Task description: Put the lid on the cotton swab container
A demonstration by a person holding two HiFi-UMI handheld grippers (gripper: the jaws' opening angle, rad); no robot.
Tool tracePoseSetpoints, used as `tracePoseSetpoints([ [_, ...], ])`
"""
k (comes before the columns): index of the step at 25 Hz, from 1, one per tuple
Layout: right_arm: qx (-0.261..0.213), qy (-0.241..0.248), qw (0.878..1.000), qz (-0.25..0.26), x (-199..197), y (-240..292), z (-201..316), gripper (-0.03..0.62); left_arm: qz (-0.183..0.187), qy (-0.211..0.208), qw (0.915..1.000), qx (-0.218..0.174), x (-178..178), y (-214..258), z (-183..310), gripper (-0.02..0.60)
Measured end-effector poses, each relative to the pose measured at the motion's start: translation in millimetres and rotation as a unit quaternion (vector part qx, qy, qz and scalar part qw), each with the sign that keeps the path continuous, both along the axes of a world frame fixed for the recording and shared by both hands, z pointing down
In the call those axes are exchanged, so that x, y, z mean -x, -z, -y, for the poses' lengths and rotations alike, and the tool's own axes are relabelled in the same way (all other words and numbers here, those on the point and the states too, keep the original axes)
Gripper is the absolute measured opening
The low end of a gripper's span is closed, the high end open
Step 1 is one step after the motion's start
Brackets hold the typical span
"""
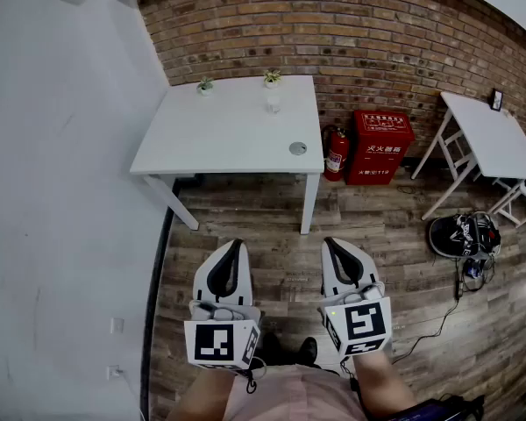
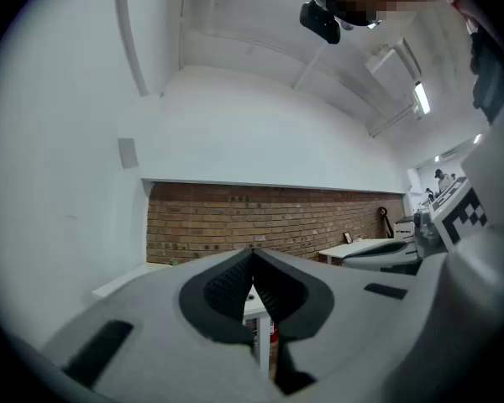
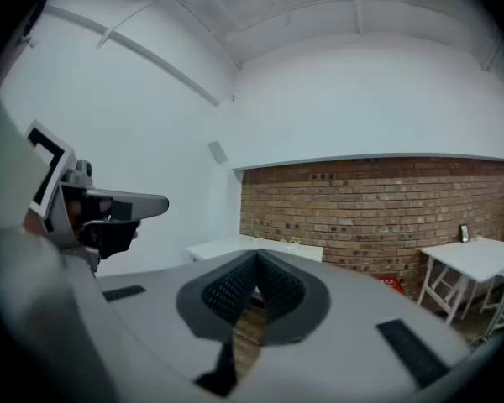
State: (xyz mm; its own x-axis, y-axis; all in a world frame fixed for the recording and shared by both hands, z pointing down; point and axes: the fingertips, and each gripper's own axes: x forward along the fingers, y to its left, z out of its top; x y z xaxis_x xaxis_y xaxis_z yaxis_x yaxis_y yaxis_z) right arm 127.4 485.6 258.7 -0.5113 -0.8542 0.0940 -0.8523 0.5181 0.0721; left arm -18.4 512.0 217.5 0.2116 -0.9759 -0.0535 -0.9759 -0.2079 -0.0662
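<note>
On the white table (image 1: 219,139) ahead, a small clear container (image 1: 273,103) stands near the back edge. A round grey lid (image 1: 297,148) lies near the table's front right corner. My left gripper (image 1: 239,243) and right gripper (image 1: 328,241) are held side by side over the wooden floor, well short of the table. Both point level at it. Each is shut with nothing between its jaws, as the left gripper (image 2: 252,255) and the right gripper (image 3: 257,259) show in their own views.
Two tiny potted plants (image 1: 205,84) stand at the table's back edge. A red fire extinguisher (image 1: 336,154) and a red cabinet (image 1: 380,146) sit against the brick wall. A second white table (image 1: 495,139) stands to the right, with black gear and cables (image 1: 463,233) on the floor.
</note>
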Motion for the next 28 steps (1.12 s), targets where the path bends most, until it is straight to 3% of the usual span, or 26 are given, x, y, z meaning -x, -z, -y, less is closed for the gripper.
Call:
tracePoseSetpoints([
  [7, 0.000, 0.002, 1.000, -0.003, -4.4, -0.1, -4.1, 0.005, 0.002, -0.001, 1.0000, 0.004, -5.6, -1.4, -3.4, -0.002],
  [11, -0.015, 0.009, 1.000, 0.019, -10.9, 7.0, -5.3, 0.007, 0.001, 0.000, 1.0000, 0.001, -13.3, 1.2, -3.2, -0.002],
  [12, -0.014, 0.013, 1.000, 0.021, -12.1, 6.7, -6.0, 0.103, 0.002, 0.000, 1.0000, 0.001, -16.5, 0.5, -3.4, 0.026],
  [13, -0.013, 0.018, 1.000, 0.020, -13.5, 5.8, -6.7, 0.181, 0.003, -0.001, 1.0000, 0.001, -20.1, -0.1, -4.2, 0.119],
  [14, -0.012, 0.020, 1.000, 0.018, -15.8, 4.9, -7.7, 0.198, 0.002, -0.001, 1.0000, 0.001, -23.4, -0.4, -5.7, 0.166],
  [22, -0.005, 0.026, 1.000, 0.005, -24.5, -9.3, -3.8, 0.198, -0.003, 0.018, 0.9998, 0.009, -25.5, -12.1, -10.4, 0.169],
  [28, 0.007, 0.027, 1.000, -0.001, -11.9, -24.3, 25.2, 0.196, -0.009, 0.021, 0.9996, 0.016, -10.4, -23.5, 19.2, 0.169],
])
